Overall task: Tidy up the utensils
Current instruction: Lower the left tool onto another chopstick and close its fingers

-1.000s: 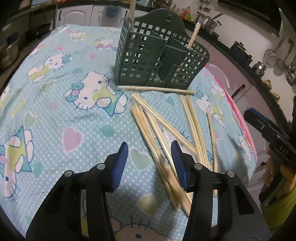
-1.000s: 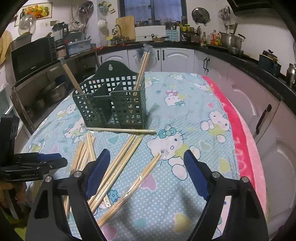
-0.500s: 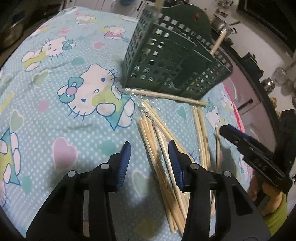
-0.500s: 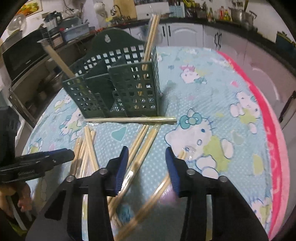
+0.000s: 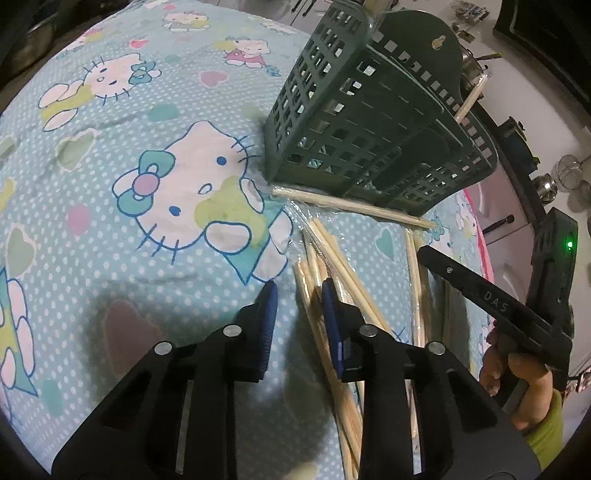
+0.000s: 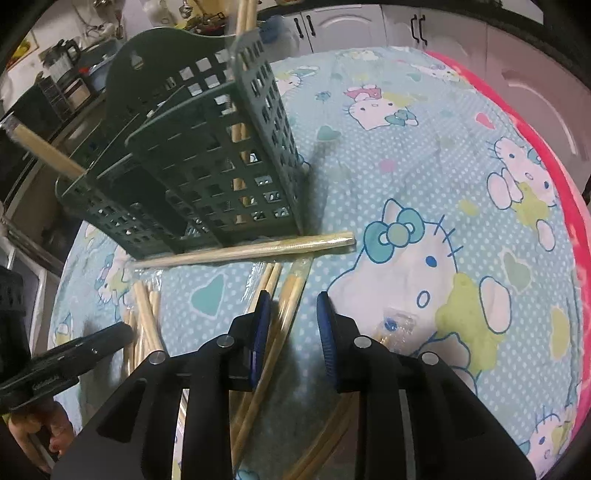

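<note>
A dark green slotted utensil holder (image 5: pixel 373 122) stands on the Hello Kitty cloth, with chopsticks upright in it; it also shows in the right wrist view (image 6: pixel 192 162). Several plastic-wrapped chopstick pairs (image 5: pixel 332 273) lie loose in front of it, one pair (image 6: pixel 243 251) along its base. My left gripper (image 5: pixel 297 299) is low over the cloth, open, its jaws astride the ends of one wrapped pair. My right gripper (image 6: pixel 291 314) is open, low, its jaws astride another pair (image 6: pixel 284 306). The right gripper (image 5: pixel 480 291) shows in the left view.
The table is covered by a blue Hello Kitty cloth (image 5: pixel 129 184) with a pink border (image 6: pixel 554 155) at the right edge. Kitchen cabinets (image 6: pixel 369 22) and counters with pots ring the table.
Both grippers have moved forward and down toward the loose chopsticks and the holder. Both jaws have narrowed, the right one a lot.
</note>
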